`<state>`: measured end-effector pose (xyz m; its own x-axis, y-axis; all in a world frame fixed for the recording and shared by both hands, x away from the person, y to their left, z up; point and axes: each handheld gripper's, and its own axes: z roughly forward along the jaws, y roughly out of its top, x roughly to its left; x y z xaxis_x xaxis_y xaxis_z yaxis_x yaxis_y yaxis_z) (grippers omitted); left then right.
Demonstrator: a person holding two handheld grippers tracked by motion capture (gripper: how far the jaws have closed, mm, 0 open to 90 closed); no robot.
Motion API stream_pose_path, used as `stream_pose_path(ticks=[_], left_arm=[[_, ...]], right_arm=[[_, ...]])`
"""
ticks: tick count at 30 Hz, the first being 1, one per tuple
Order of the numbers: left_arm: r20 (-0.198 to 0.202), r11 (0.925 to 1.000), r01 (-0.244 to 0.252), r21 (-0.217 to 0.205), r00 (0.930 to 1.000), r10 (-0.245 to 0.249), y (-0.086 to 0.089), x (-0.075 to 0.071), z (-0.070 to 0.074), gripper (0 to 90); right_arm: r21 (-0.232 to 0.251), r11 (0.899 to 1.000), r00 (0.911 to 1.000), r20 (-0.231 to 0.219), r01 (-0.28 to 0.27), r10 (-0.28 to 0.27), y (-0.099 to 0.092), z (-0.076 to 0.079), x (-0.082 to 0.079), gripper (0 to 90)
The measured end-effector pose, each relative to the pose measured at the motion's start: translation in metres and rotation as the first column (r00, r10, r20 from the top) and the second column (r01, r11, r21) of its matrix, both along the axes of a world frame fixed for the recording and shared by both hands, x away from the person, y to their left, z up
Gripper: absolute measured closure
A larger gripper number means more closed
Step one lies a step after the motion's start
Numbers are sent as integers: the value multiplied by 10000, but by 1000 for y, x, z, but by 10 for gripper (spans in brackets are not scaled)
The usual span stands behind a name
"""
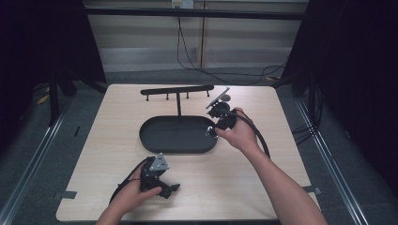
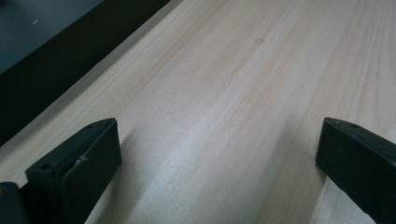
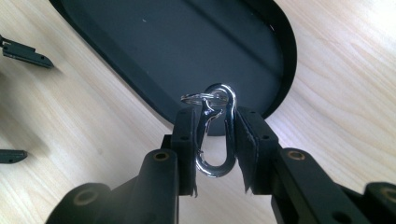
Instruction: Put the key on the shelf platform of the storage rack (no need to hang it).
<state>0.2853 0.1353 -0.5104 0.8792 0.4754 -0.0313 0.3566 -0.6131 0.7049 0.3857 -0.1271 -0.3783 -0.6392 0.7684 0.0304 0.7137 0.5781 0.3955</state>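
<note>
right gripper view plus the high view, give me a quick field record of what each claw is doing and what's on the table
right claw: shut on a silver carabiner clip with a small key ring at its top end
right claw position: over the right end of the black oval tray
left claw: open, nothing between the jaws, low over bare wood
left claw position: near front edge of the wooden table, left of centre
stand: black T-shaped hook rack rising from the tray
tray contents: none visible

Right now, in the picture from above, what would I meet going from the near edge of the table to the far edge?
Left gripper → black oval tray → right gripper, pinching a silver clip → black hook rack.
</note>
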Motion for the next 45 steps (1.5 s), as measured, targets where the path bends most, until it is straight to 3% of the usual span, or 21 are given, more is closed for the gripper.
stream_pose_path(ticks=[10, 45], left_arm=[[-1, 10000, -2, -1, 10000, 2, 0, 0, 0, 0], [3, 10000, -12, 1, 10000, 12, 0, 0, 0, 0]], right_arm=[[79, 9999, 9999, 104, -85, 84, 12, -1, 4, 704], [71, 10000, 9996, 296, -7, 5, 30, -29, 25, 704]])
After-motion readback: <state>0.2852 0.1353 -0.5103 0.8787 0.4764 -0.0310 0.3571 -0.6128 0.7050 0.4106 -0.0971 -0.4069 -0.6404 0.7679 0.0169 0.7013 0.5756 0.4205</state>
